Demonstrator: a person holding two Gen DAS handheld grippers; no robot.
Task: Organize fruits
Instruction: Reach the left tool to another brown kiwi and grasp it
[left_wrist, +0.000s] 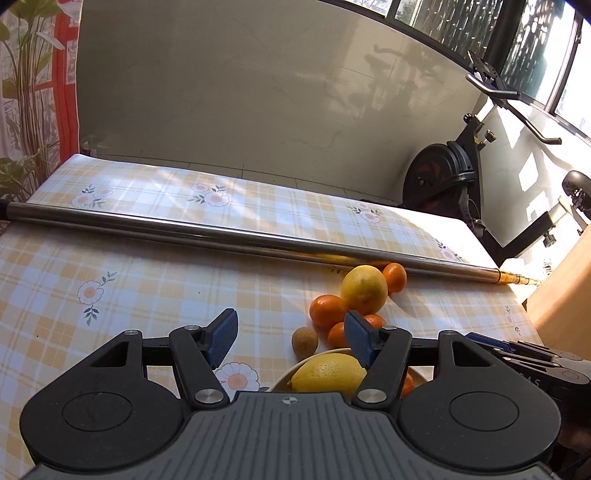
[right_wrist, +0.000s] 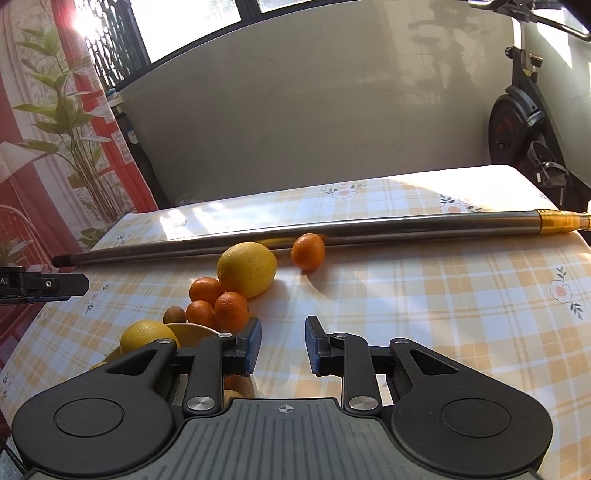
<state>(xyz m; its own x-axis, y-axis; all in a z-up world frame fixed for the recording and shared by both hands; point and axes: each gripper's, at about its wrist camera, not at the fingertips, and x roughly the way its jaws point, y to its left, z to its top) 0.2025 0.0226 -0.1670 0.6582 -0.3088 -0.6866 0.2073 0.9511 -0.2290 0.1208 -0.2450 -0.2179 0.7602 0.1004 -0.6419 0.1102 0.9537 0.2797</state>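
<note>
A yellow lemon (left_wrist: 364, 289) (right_wrist: 246, 269) lies on the checked tablecloth with several small oranges (left_wrist: 327, 311) (right_wrist: 231, 310) and a brown kiwi (left_wrist: 304, 341) (right_wrist: 174, 315) around it. One orange (right_wrist: 308, 251) lies apart by the metal pole. A second lemon (left_wrist: 327, 373) (right_wrist: 147, 335) sits in a pale bowl (left_wrist: 284, 376) (right_wrist: 192, 332). My left gripper (left_wrist: 291, 341) is open and empty, just above the bowl. My right gripper (right_wrist: 282, 345) is open and empty, to the right of the bowl.
A long metal pole (left_wrist: 221, 234) (right_wrist: 369, 229) lies across the table behind the fruit. An exercise bike (left_wrist: 461, 177) stands past the table's right end. A curtain and plant (right_wrist: 66, 129) are at the left. The table edge (left_wrist: 524, 306) drops off at the right.
</note>
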